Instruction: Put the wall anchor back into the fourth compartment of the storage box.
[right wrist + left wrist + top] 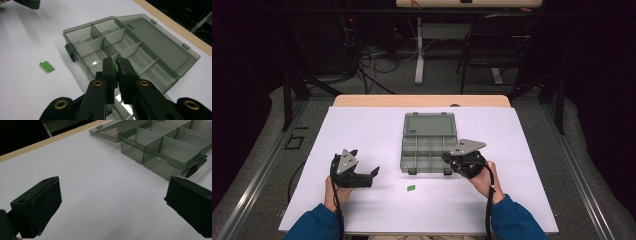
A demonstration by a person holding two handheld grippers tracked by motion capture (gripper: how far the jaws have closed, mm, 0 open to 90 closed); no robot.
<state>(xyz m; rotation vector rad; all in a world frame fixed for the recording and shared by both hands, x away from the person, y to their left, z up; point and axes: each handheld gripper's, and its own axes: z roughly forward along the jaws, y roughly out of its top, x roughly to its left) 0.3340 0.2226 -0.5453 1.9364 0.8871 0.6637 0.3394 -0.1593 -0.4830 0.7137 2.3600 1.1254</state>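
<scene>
Two green pieces to sort: my right gripper (115,68) pinches one green piece (115,68) over the open organizer box (160,50) at frame centre, needing lowering and release, while my left gripper (110,202) gapes empty and the other green piece (411,188) waits lower centre.

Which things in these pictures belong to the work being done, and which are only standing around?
Part of the work:
- right hand-held gripper, shut on a small green piece
- compartment box, lid open
- second green piece, lying on the white table
- left hand-held gripper, open and holding nothing

Just around:
- chair behind the table
- cables on the floor
</scene>
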